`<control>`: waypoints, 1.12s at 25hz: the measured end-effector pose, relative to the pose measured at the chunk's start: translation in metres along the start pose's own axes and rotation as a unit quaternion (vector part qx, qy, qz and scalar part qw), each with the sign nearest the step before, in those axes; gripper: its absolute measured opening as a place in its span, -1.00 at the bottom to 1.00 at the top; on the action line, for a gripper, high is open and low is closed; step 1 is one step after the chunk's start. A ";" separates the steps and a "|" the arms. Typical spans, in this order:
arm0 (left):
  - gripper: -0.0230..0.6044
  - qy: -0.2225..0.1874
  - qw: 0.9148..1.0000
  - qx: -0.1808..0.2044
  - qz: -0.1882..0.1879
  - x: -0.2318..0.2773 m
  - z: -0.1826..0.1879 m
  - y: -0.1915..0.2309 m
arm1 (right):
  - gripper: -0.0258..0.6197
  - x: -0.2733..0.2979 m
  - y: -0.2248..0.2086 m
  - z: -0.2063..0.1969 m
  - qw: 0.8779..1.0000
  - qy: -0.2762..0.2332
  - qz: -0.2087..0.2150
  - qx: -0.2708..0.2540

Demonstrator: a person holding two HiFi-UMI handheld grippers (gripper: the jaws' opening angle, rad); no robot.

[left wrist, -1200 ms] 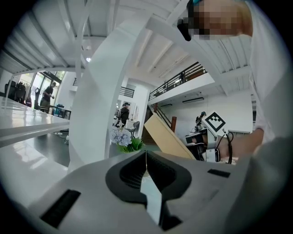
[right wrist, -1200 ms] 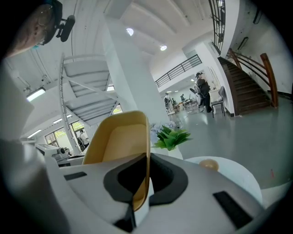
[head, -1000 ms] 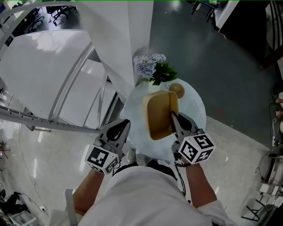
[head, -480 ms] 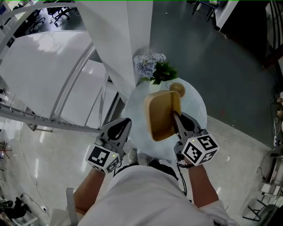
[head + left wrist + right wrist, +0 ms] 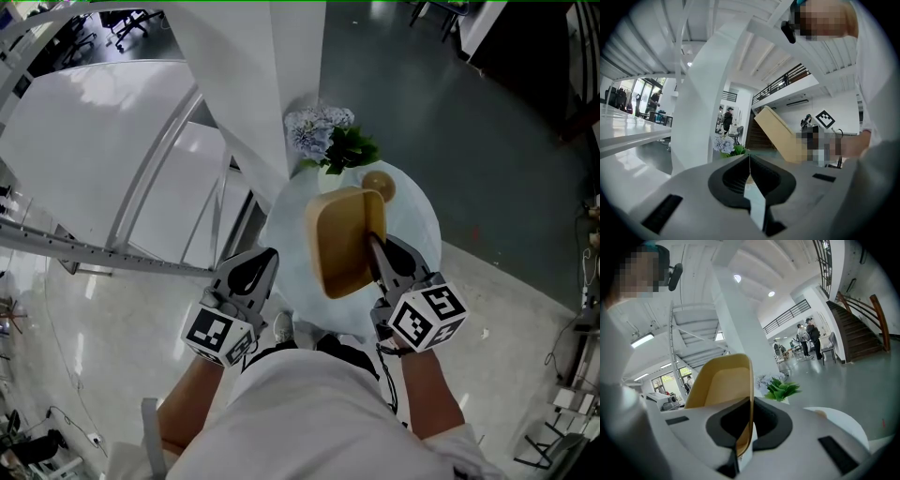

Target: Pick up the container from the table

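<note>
A tan, open-topped container hangs tilted above the round white table. My right gripper is shut on the container's right wall. In the right gripper view that thin wall runs straight between the pads of the right gripper. My left gripper is down at the left, off the table's edge. It is shut with nothing between its pads. From the left gripper view the container shows in mid-air to the right.
White and blue flowers with green leaves stand at the table's far edge. A small round tan object lies beside them. A wide white pillar rises just left of the table, with white railings beyond it.
My right gripper and the container have drifted a little to the right. The left gripper has kept still.
</note>
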State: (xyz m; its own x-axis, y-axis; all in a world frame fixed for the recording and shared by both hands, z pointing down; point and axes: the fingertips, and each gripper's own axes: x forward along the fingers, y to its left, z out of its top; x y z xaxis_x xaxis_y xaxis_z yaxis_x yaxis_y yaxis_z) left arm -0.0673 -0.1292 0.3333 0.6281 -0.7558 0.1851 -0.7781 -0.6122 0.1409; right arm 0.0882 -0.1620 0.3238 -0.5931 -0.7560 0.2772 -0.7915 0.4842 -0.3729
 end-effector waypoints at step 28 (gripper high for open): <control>-0.86 0.004 1.000 -0.011 0.002 0.004 -0.009 0.001 | -0.85 0.008 -0.002 -0.013 1.000 0.015 0.009 0.000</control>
State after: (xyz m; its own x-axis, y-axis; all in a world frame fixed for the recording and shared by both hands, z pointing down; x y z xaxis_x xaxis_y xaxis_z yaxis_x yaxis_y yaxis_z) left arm -0.0651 -0.1308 0.3429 0.6251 -0.7563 0.1930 -0.7805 -0.6041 0.1609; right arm 0.0832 -0.1632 0.3378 -0.6113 -0.7339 0.2960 -0.7805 0.4975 -0.3786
